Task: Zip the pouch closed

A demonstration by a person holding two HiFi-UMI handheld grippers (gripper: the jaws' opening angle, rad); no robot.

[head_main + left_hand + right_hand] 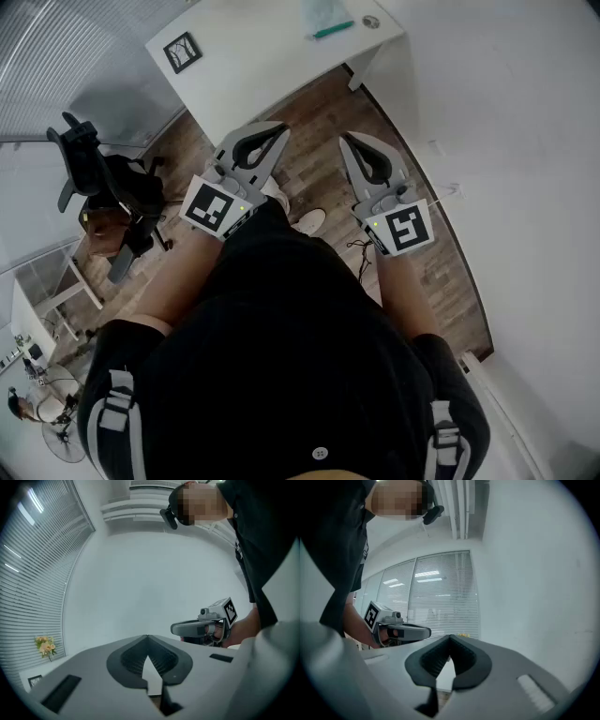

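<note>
Left tongs [278, 131]: jaws closed tip to tip, nothing in them, held level in front of me.
Right tongs [346, 141]: the same, closed and empty.
Pouch [322, 13]: on the white table [253, 56], well apart from both tongs.
Done: nothing yet, I judge; its zip is too small to read.
Left: approach, steady the pouch, pull the slider.

The left gripper [279, 129] and right gripper [346, 141] look matt grey plastic with ribbed dark pads [165, 657], above a wood-plank floor [319, 103] and smooth white table [253, 47].
</note>
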